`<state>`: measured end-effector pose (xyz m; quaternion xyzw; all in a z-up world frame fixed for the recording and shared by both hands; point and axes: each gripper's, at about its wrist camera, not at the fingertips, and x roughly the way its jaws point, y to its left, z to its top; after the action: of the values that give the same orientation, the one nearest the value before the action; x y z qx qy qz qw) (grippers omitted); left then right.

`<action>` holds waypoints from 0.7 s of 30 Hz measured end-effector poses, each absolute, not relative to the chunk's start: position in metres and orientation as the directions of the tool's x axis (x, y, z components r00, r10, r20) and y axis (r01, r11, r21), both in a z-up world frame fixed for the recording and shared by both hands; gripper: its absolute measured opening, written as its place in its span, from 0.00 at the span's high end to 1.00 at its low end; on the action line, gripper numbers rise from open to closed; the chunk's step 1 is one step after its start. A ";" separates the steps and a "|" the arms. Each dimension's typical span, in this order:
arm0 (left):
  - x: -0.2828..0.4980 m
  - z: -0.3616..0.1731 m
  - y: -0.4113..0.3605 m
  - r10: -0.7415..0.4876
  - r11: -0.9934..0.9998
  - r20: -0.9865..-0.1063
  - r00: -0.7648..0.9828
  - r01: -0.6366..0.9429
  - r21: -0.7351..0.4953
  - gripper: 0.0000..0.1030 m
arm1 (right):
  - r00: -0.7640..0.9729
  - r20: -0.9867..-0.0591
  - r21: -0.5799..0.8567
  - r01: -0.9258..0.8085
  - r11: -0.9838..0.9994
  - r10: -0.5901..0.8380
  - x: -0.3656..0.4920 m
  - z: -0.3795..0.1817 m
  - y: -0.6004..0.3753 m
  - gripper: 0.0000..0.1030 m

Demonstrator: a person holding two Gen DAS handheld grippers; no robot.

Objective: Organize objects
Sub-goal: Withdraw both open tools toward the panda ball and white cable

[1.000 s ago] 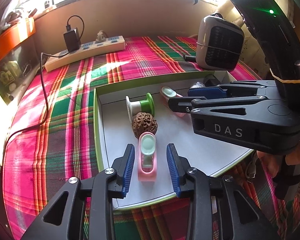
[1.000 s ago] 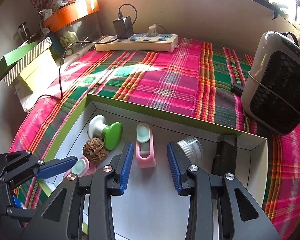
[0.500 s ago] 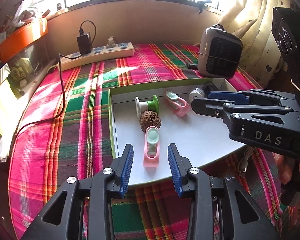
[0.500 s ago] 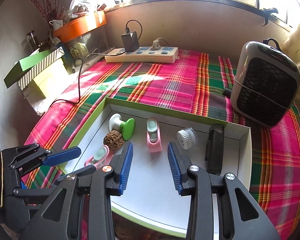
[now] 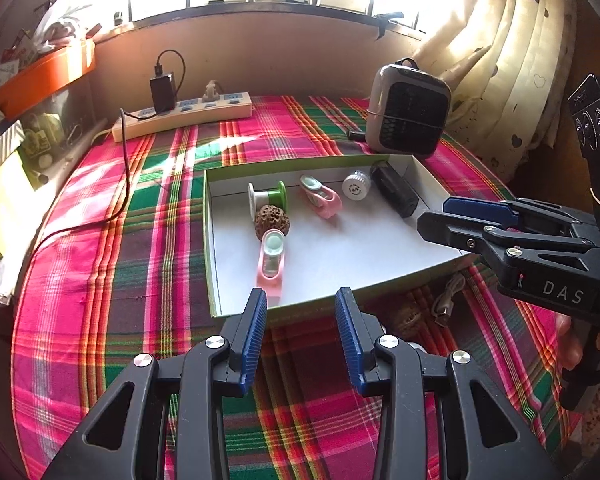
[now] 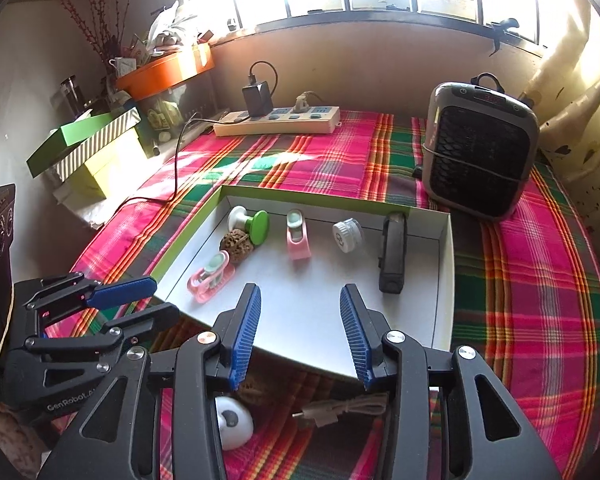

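A white tray with a green rim [image 5: 210,248] [image 6: 312,194] lies on the plaid cloth. It holds a green and white spool [image 5: 268,198], a walnut [image 5: 272,220], two pink clips [image 5: 272,260] [image 5: 322,196], a white cap [image 5: 356,186] and a black bar [image 5: 394,194]. My left gripper [image 5: 300,300] hangs open over the tray's near edge, nothing between its fingers. My right gripper [image 6: 298,296] hovers above the tray's front part, jaws opening and empty. In front of the tray, a second walnut [image 6: 256,394], a white round piece [image 6: 232,420] and a USB cable [image 6: 340,410] lie on the cloth.
A grey fan heater [image 6: 480,148] stands behind the tray at the right. A power strip [image 6: 276,122] with a charger lies along the back wall, its cord trailing left. Stacked boxes [image 6: 92,148] and an orange bin [image 6: 168,70] crowd the left side.
Both grippers have drawn back and risen away from the tray. The near pink clip, earlier between my left fingers, now lies ahead of them. My right jaws stand slightly wider.
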<state>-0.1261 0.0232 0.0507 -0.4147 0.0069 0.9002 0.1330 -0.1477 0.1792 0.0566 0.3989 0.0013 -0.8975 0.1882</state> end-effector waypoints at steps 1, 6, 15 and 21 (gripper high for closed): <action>-0.124 0.050 0.024 0.238 -0.963 -0.750 -0.617 -0.250 -0.100 0.67 | -0.614 -0.717 0.143 0.334 -0.932 -0.330 -0.145 0.056 0.182 0.59; -0.117 0.049 0.029 0.258 -0.957 -0.751 -0.608 -0.266 -0.113 0.67 | -0.619 -0.717 0.144 0.316 -0.938 -0.319 -0.133 0.053 0.191 0.59; -0.107 0.043 0.036 0.290 -0.946 -0.761 -0.580 -0.294 -0.136 0.67 | -0.627 -0.717 0.142 0.298 -0.944 -0.306 -0.117 0.047 0.201 0.59; -0.102 0.038 0.043 0.323 -0.933 -0.766 -0.555 -0.321 -0.161 0.67 | -0.623 -0.724 0.138 0.287 -0.948 -0.294 -0.109 0.039 0.206 0.58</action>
<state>-0.1025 0.0426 0.0380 -0.4348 -0.0012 0.8818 0.1824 -0.1092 0.2060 0.0391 0.4028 -0.0047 -0.9010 0.1613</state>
